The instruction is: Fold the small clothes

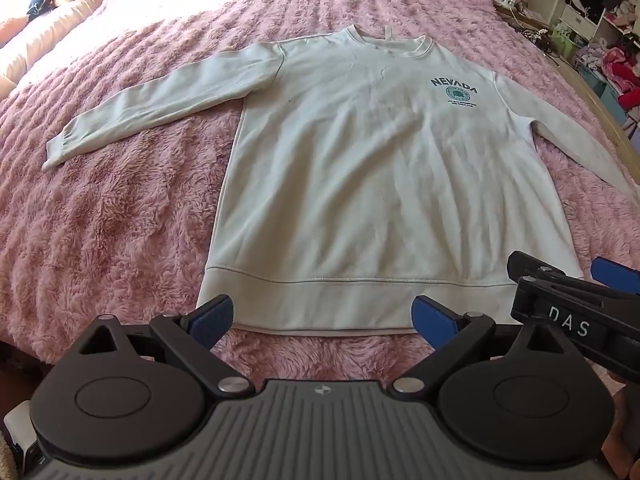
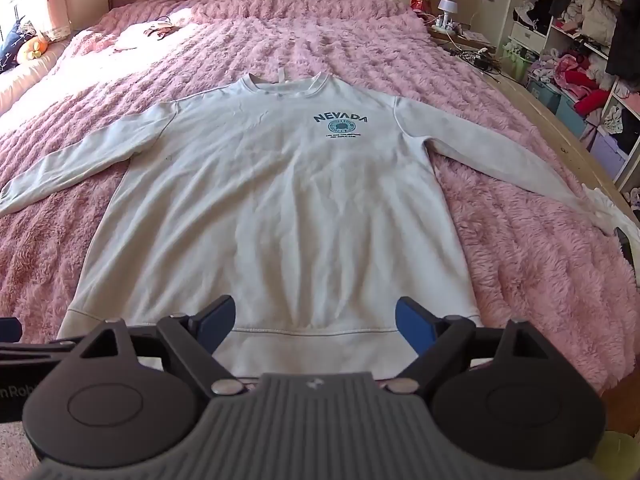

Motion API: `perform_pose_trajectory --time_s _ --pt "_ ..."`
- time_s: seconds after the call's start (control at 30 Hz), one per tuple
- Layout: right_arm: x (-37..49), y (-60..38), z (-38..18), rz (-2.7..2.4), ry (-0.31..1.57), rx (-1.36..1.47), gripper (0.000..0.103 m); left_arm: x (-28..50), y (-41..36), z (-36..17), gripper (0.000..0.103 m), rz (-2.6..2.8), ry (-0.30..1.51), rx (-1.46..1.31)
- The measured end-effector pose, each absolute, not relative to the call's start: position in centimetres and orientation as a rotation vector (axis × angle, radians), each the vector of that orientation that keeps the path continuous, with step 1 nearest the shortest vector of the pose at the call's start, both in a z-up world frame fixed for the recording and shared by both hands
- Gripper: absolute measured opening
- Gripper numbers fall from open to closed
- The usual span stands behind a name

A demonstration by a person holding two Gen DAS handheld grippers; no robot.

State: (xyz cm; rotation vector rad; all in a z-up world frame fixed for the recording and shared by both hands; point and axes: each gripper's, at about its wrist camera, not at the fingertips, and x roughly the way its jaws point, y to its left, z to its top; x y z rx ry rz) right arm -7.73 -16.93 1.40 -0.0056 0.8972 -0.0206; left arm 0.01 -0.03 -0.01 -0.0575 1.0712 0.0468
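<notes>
Both grippers hover at the near hem, jaws spread wide, nothing held; the sweatshirt [image 2: 276,200] lies flat and face up on the pink bedspread [image 2: 500,264], long axis running near to far, collar far, sleeves splayed left and right; the left gripper [image 1: 322,318] sits off the hem's left half, the right gripper [image 2: 314,322] just over its middle; the hem band [image 1: 340,304] lies straight ahead of both, so I'd judge either could pinch it first.
</notes>
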Motion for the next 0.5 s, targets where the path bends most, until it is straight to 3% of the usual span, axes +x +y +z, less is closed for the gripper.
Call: perform_pose_trajectory --time_s 0.5 --pt "-7.9 -18.1 2.8 -0.024 0.887 -0.016 0.083 0.0 0.1 -0.3 0.103 0.050 1.085 -0.061"
